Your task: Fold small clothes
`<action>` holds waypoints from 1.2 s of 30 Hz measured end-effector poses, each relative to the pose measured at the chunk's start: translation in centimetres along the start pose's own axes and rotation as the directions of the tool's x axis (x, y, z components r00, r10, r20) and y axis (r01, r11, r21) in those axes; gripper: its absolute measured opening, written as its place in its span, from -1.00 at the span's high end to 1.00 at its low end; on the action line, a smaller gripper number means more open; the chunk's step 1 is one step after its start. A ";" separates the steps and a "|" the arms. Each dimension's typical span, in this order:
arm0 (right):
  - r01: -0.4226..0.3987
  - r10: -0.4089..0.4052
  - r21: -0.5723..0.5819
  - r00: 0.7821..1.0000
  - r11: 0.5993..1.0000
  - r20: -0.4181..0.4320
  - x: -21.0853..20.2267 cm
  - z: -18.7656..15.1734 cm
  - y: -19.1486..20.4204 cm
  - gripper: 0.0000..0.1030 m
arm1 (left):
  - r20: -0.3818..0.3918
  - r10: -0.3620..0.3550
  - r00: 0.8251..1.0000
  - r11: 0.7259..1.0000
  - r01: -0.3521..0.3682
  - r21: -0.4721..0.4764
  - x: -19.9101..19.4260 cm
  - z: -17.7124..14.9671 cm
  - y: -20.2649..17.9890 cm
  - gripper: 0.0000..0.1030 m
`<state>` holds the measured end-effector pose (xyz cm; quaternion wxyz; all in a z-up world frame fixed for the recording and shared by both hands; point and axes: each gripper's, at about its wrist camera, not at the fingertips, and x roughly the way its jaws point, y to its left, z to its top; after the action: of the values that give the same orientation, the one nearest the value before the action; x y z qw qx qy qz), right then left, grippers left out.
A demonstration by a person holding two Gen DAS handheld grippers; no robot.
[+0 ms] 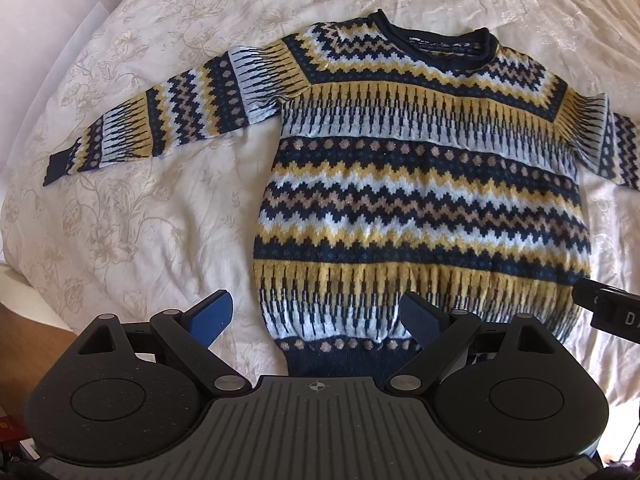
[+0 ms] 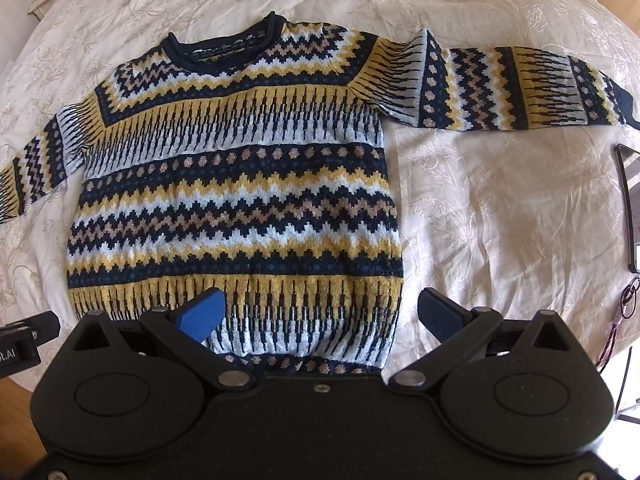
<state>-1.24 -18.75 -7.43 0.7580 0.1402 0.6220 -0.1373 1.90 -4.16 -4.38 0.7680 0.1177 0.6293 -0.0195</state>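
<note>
I see the knitted sweater (image 1: 420, 184) with navy, mustard, pale blue and tan zigzag bands lying flat, front up, on the cream floral-embroidered bedspread (image 1: 132, 216); its rolled navy collar (image 1: 432, 40) points away from me and its navy ribbed hem (image 1: 340, 360) lies nearest; both sleeves are spread out to the sides, one sleeve (image 1: 160, 120) running to a dark cuff at the picture's left in the left wrist view, the other sleeve (image 2: 520, 88) stretching to the picture's right in the right wrist view. My left gripper (image 1: 316, 316) hangs over the hem's left corner, blue-padded jaws released and spread wide, nothing between the pads but the cloth below; my right gripper (image 2: 320, 312) hangs over the hem's opposite corner, jaws likewise spread wide and grasping nothing; whether either touches the knit I cannot tell. A dark-framed flat phone or tablet (image 2: 628, 208) lies on the bedspread at the far right edge, with a thin red-and-black cord (image 2: 620, 320) beside it.
</note>
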 end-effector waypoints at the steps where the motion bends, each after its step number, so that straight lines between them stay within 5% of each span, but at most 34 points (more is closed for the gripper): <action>1: 0.004 -0.004 0.003 1.000 1.000 -0.001 0.1 0.2 0.2 -0.98 | -0.004 -0.005 1.000 1.000 0.005 0.005 0.3 0.4 0.1 -0.77; 13: -0.007 0.008 0.040 1.000 0.999 -0.012 2.2 3.6 3.4 -0.97 | -0.037 -0.029 0.999 0.998 0.031 0.062 4.7 5.7 2.0 -0.77; 21: -0.083 0.079 0.084 0.995 0.993 0.054 2.5 4.9 3.1 -0.84 | 0.048 -0.067 0.997 0.991 0.061 0.118 5.3 8.4 2.0 -0.72; 29: -0.033 0.013 0.112 0.984 0.993 0.178 2.3 6.1 -1.6 -0.78 | 0.172 -0.123 0.977 0.980 0.093 0.175 3.4 9.8 -1.2 -0.71; 36: -0.104 0.075 0.123 0.972 0.987 0.224 3.2 8.2 -9.6 -0.71 | 0.213 -0.143 0.967 0.985 0.119 0.122 2.1 9.5 -5.2 -0.71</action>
<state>3.06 -30.85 -9.44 0.8160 0.2028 0.5173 -0.1591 10.58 -10.90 -5.53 0.8226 0.1142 0.5445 -0.1173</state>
